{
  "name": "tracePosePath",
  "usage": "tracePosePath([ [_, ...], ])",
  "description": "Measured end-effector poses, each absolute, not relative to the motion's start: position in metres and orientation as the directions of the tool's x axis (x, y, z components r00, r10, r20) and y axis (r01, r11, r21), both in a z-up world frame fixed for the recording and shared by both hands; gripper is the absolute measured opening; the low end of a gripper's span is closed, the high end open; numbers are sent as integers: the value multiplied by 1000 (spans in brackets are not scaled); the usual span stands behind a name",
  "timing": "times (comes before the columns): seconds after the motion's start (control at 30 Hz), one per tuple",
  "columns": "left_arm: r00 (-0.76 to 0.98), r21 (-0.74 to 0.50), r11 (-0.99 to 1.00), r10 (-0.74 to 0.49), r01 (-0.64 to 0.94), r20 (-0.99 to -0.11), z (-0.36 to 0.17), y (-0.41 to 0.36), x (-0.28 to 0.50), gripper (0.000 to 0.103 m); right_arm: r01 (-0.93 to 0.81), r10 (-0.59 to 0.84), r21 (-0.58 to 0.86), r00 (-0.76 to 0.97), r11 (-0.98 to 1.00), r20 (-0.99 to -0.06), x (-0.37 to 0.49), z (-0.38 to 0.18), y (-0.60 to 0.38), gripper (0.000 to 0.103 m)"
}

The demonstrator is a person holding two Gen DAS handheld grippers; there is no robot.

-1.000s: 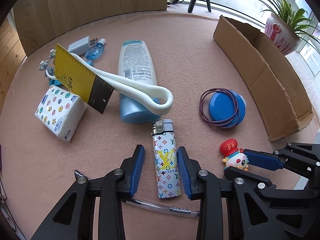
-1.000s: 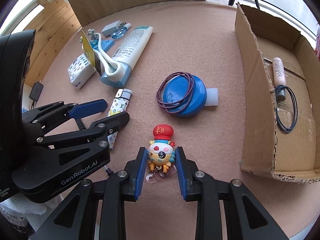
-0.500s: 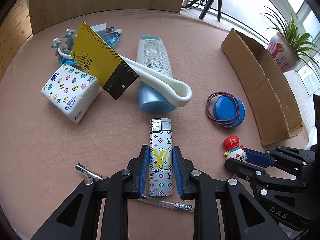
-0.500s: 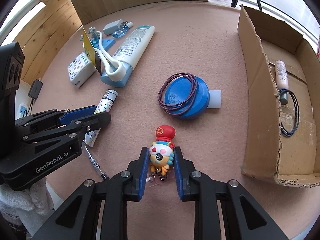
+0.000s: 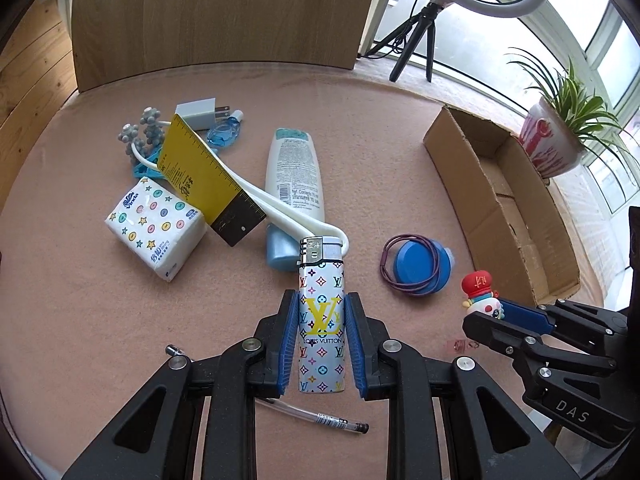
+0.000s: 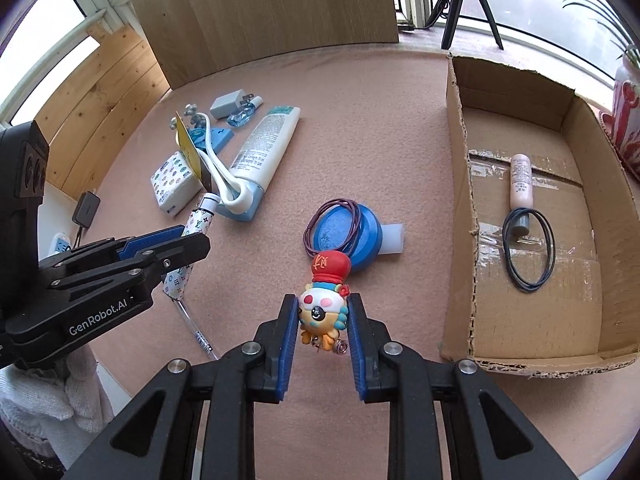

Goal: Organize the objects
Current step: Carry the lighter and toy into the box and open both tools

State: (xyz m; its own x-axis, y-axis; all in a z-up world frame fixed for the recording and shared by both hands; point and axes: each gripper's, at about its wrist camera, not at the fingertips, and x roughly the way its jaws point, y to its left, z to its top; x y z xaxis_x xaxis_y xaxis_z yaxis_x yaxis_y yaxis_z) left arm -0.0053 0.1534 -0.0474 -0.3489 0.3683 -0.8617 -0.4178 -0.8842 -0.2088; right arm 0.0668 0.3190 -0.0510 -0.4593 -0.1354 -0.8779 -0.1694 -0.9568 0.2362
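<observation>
Left of the cardboard box [image 6: 460,208], our left gripper [image 5: 322,320] clamps the patterned lighter [image 5: 321,320]; nearer it, our right gripper [image 6: 322,322] clamps the cartoon figure [image 6: 326,300].

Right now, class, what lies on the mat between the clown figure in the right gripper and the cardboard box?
Nothing: in the right wrist view, only bare pink mat lies between the clown figure and the cardboard box.
</observation>
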Motion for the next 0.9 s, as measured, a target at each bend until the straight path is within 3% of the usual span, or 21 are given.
tracePosePath([
  [0.4, -391, -212, -838, 439, -502, -809, -5, 225, -2, 25, -228, -79, 243, -556, -943, -827, 87, -9, 381, 22],
  [0.9, -309, -240, -747, 514, -620, -800, -6, 344, 5, 25, -362, 7, 232, -552, -903, -834, 109, -19, 469, 22],
])
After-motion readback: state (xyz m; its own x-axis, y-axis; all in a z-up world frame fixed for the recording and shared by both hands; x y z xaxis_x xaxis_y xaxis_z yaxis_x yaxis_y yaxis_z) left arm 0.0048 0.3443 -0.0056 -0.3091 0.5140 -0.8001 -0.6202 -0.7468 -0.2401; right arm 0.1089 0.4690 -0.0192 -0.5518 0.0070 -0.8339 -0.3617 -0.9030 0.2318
